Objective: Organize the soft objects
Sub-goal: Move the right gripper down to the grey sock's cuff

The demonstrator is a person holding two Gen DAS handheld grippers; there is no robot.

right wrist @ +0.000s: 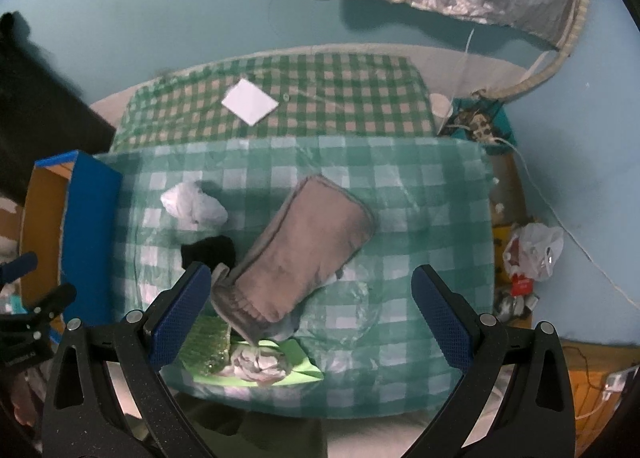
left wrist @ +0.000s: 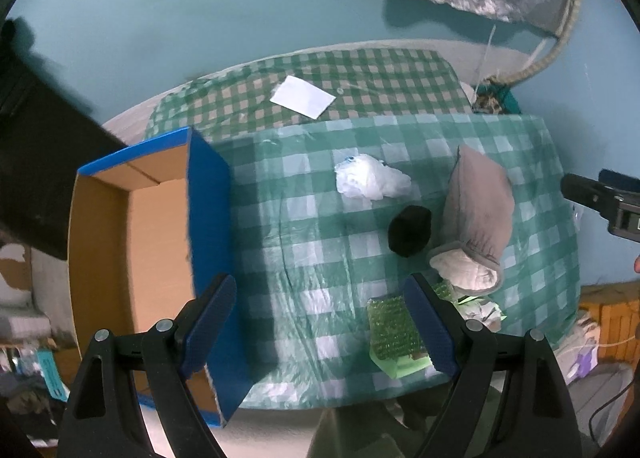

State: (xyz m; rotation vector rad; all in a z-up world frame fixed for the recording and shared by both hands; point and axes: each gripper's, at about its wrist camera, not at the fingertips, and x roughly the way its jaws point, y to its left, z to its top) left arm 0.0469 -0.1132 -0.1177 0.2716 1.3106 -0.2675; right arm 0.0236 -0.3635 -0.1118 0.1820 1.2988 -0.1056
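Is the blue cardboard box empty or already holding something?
Empty as far as visible: the box shows only bare brown cardboard inside, though the left gripper hides its near corner.

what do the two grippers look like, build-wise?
Both match: the left gripper and right gripper have matte black, scissor-like plastic arms with teardrop cutouts and silver pivot rivets, ending in flat dark-blue fingers with a fine cross-hatched grip texture. No cables visible.

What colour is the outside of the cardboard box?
Blue outside, plain brown inside; the box shows best in the left wrist view.
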